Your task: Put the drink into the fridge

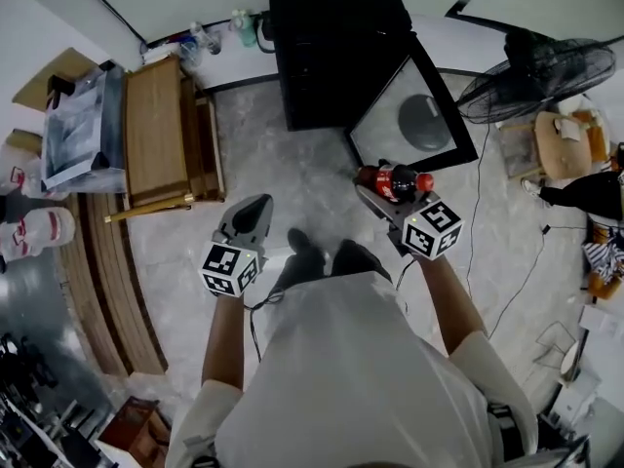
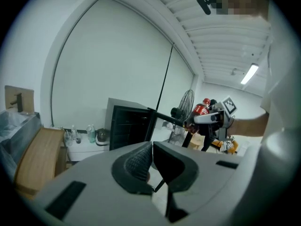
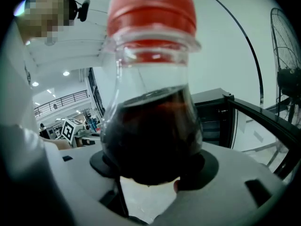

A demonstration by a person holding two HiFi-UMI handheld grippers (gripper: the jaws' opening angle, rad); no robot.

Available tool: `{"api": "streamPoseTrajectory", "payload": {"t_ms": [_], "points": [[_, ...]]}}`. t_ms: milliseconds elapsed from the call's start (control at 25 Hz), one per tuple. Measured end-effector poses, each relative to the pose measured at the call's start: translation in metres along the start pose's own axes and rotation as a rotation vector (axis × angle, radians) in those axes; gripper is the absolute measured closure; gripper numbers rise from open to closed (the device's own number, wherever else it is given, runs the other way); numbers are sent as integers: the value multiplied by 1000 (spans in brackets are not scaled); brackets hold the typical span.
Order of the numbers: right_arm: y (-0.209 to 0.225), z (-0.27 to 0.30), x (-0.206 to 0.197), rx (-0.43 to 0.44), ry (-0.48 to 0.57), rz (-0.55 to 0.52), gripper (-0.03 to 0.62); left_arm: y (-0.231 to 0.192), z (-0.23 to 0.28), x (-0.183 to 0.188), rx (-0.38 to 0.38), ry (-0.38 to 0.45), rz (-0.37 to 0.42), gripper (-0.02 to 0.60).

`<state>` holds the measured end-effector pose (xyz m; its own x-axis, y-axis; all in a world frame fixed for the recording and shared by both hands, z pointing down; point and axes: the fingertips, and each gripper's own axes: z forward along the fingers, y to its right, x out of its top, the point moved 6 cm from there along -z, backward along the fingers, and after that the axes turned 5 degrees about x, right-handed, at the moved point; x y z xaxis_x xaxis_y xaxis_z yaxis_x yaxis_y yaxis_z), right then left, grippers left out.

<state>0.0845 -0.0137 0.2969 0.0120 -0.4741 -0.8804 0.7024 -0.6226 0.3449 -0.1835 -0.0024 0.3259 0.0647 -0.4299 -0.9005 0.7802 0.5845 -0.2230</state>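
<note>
Stone floor (image 1: 292, 178) before open fridge (image 1: 331, 52)

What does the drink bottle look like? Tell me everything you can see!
The drink bottle is small and made of clear plastic, with dark brown cola inside, a red cap screwed on and a red label. The right claw squeezes its body from both sides and holds it tilted in the air above the pale floor. The black fridge stands just ahead with its door open. Nothing else touches the bottle.
</note>
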Motion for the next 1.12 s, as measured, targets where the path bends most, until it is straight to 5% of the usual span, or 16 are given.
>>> {"api": "streamPoseTrajectory", "payload": {"t_ms": [600,1120], "points": [[19,61,-5,-49,-15,49,290,-53,41,-11,-52,-38,-31,572],[98,138,-3,-18,-26,0,290,-100,104,-22,-1,0,-43,572]]}}
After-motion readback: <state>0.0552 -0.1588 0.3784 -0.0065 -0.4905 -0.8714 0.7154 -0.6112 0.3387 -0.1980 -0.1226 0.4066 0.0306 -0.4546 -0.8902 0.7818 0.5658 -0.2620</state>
